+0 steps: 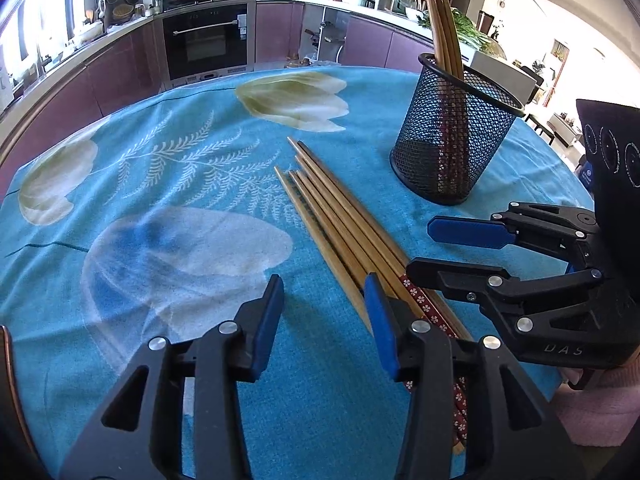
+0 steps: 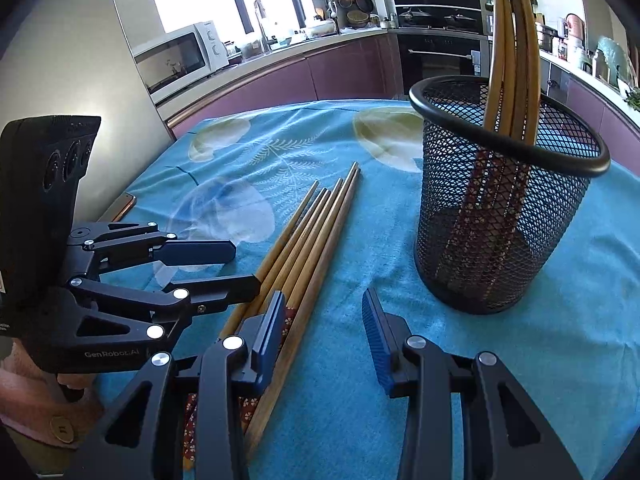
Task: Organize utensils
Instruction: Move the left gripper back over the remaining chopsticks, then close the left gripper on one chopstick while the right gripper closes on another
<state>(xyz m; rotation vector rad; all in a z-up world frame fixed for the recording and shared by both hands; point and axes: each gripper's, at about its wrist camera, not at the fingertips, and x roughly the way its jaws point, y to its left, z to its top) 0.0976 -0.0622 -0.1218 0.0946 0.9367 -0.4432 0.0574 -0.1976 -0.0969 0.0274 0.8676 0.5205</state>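
Loose chopsticks (image 1: 336, 220) lie bundled on the blue-clothed table (image 1: 180, 184), beside a mesh holder (image 1: 452, 136) containing more. Left hand-held gripper (image 1: 324, 320) and right hand-held gripper (image 2: 324, 332) flank the bundle, jaws partly open, empty.

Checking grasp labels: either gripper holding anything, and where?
Nothing held. Left gripper and right gripper are both open, with only cloth between the pads. The chopsticks lie on the table between them.
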